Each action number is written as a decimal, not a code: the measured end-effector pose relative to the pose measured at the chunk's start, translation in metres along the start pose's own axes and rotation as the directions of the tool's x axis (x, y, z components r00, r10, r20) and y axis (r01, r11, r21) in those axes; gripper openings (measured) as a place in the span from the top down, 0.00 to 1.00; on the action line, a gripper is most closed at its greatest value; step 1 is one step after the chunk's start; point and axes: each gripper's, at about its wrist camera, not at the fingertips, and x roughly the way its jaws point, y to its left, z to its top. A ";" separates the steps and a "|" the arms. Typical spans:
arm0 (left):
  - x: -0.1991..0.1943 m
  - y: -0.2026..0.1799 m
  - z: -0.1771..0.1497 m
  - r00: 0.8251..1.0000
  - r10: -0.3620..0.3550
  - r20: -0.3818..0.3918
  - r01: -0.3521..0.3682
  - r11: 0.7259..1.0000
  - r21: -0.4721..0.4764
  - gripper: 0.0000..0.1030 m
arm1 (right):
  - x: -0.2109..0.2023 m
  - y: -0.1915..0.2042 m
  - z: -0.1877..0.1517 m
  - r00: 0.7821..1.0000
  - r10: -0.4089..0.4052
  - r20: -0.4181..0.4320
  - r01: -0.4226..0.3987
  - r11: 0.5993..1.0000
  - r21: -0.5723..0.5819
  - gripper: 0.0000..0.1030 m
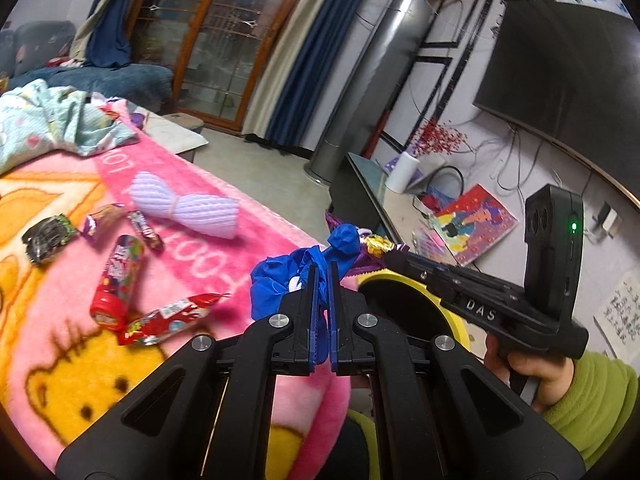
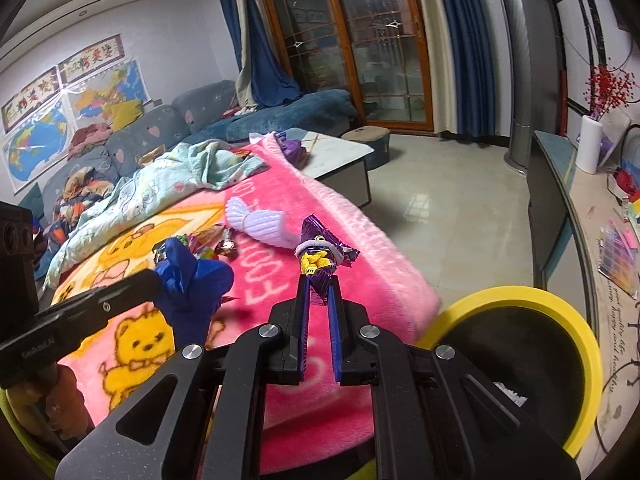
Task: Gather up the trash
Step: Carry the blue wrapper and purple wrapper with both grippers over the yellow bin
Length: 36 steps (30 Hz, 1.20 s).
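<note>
Both pairs of jaws are clamped on trash. My left gripper (image 1: 322,270) has its blue pads pressed together on a crumpled blue plastic wrapper (image 1: 280,280), which bunches up above and to the left of the fingertips. My right gripper (image 2: 319,280) pinches the lower end of a purple foil snack wrapper with a yellow printed patch (image 2: 322,250), so the pads stand slightly apart with the foil between them and the rest of the wrapper sticks up past the tips.

Under both grippers lies a pink fleece blanket with yellow cartoon bears (image 1: 224,240). On it rest a red cylindrical candy tube (image 1: 116,284), a red foil candy bag (image 1: 168,318) just beside it, two small dark wrapped sweets (image 1: 146,230), a crumpled dark green packet (image 1: 48,236) and a lilac ribbed foam net sleeve tied in the middle (image 1: 184,210).

A round bin with a yellow rim and a black inside (image 2: 588,344) stands beside the blanket's edge, low to the right of my right gripper.
</note>
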 end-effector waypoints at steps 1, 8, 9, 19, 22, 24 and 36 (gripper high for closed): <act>0.002 -0.003 0.000 1.000 -0.003 -0.002 0.003 1.000 0.005 0.99 | -0.004 -0.004 0.000 1.000 -0.005 0.004 0.005 1.000 0.006 0.91; 0.012 -0.023 -0.005 0.999 -0.028 -0.026 0.029 0.998 0.051 0.99 | -0.023 -0.027 -0.006 0.999 -0.051 0.014 0.051 0.998 0.034 0.91; 0.013 -0.026 -0.006 0.999 -0.031 -0.030 0.033 0.998 0.056 0.99 | -0.025 -0.030 -0.007 0.998 -0.060 0.015 0.060 0.997 0.039 0.91; 0.027 -0.053 -0.015 0.996 -0.060 -0.067 0.067 0.991 0.112 0.99 | -0.048 -0.063 -0.014 0.990 -0.137 0.036 0.133 0.987 0.085 0.91; 0.030 -0.060 -0.018 0.995 -0.067 -0.073 0.076 0.989 0.123 0.99 | -0.053 -0.073 -0.019 0.986 -0.162 0.035 0.158 0.983 0.098 0.91; 0.034 -0.066 -0.020 0.994 -0.073 -0.081 0.084 0.988 0.133 0.99 | -0.057 -0.078 -0.023 0.983 -0.179 0.030 0.175 0.979 0.100 0.91; 0.066 -0.107 -0.035 0.982 -0.126 -0.143 0.155 0.964 0.217 0.99 | -0.070 -0.122 -0.045 0.965 -0.260 -0.024 0.260 0.945 0.200 0.91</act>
